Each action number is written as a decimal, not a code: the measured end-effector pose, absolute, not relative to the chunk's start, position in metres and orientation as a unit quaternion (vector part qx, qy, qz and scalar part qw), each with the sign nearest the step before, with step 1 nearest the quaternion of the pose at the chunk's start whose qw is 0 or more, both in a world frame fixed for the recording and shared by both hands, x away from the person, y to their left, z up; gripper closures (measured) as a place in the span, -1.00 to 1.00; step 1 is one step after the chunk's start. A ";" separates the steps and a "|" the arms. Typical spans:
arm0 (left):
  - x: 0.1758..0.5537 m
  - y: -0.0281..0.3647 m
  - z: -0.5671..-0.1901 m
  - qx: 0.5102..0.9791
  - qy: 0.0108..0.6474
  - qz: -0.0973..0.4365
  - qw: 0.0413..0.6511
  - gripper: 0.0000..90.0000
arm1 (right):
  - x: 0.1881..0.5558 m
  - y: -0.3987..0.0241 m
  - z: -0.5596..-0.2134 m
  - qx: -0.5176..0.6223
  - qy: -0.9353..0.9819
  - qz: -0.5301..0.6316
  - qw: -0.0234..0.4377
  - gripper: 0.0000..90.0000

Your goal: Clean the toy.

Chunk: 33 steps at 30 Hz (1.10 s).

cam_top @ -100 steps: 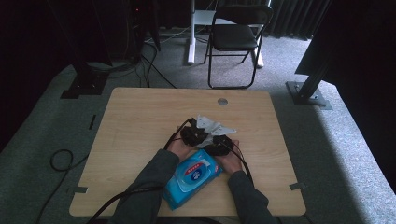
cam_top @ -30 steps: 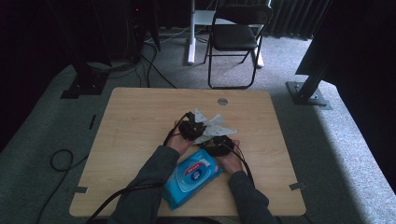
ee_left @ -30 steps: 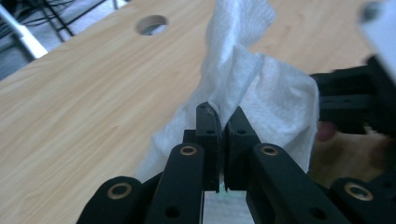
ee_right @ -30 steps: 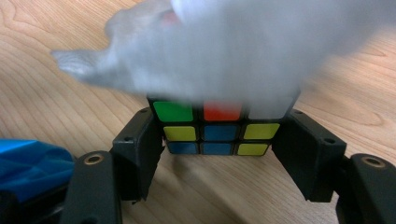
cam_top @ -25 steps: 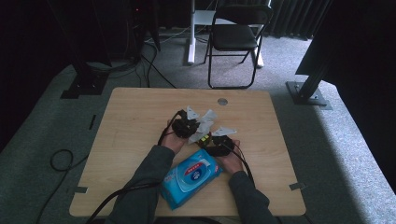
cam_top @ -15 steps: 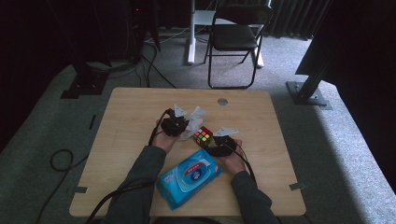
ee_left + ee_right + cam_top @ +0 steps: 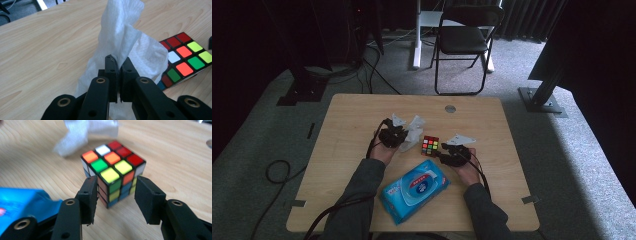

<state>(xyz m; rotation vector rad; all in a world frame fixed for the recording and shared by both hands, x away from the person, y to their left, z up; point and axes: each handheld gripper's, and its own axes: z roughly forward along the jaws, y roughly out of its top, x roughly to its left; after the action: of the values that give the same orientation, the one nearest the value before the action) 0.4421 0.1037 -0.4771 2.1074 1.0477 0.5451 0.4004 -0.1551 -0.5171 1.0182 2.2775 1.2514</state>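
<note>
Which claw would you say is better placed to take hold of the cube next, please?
Right. The right claw has its jaws either side of the cube, not yet pressing. The left claw is shut on the wipe.

Both forearms enter from the bottom of the high view. The left gripper [image 7: 393,136] sits left of centre, its jaws pinched tight. The right gripper [image 7: 455,154] lies right of centre, its jaws parted and just been closing, pads [image 7: 88,195] apart.
</note>
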 end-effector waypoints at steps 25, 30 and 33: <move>0.438 0.095 -0.495 0.828 0.397 0.191 0.348 0.92 | 0.419 -0.140 -0.508 0.439 0.756 0.455 0.169 0.50; 0.435 0.090 -0.496 0.831 0.390 0.187 0.350 0.91 | 0.421 -0.140 -0.510 0.462 0.742 0.460 0.154 0.53; 0.434 0.088 -0.497 0.833 0.387 0.186 0.350 0.91 | 0.421 -0.140 -0.510 0.469 0.739 0.460 0.150 0.53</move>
<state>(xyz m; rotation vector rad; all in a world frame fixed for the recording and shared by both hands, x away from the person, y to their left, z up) 0.4336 0.0884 -0.4966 2.1573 1.0021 0.4815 0.4212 -0.1399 -0.5102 1.3461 2.1234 1.3208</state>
